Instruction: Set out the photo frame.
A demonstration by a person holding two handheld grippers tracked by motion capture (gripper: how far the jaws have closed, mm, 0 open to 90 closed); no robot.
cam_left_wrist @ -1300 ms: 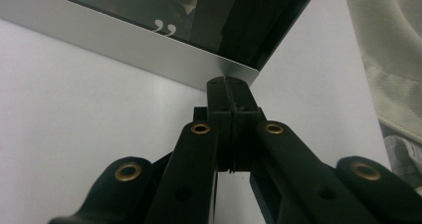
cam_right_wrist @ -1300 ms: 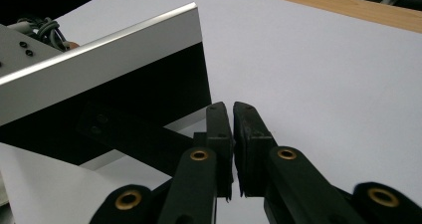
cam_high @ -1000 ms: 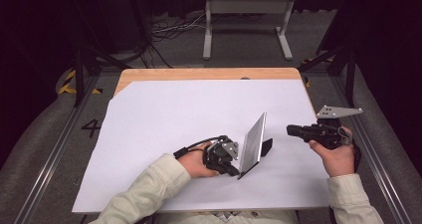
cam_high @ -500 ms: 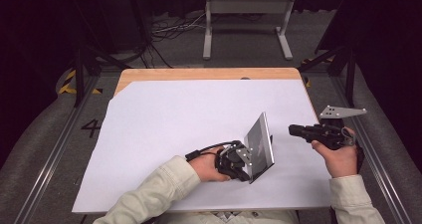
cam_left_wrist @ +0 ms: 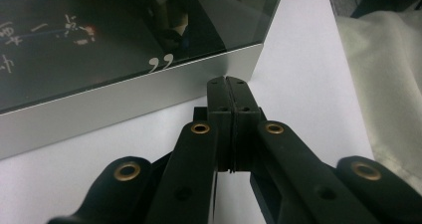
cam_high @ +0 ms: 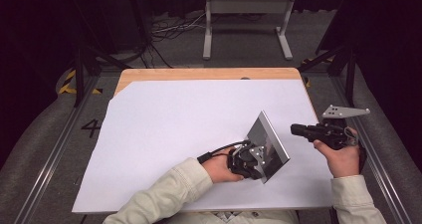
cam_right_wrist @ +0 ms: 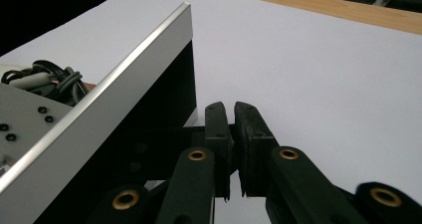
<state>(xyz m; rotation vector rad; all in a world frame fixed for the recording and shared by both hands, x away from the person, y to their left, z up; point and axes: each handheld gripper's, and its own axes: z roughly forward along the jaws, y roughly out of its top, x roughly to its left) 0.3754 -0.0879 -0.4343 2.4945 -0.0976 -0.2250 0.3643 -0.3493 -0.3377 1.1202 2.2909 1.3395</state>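
Comma-like marks [cam_left_wrist: 160,62] on frame's [cam_high: 267,145] glass, left gripper [cam_left_wrist: 230,87] view.

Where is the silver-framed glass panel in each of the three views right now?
High view: silver-framed panel tilted up, right of centre, at the left gripper.
Left gripper view: upper left, past the closed jaws.
Right gripper view: left side.
Shared landmark: white sheet.

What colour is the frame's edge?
Silver, around the flat dark glass panel; clearest in the left gripper view.
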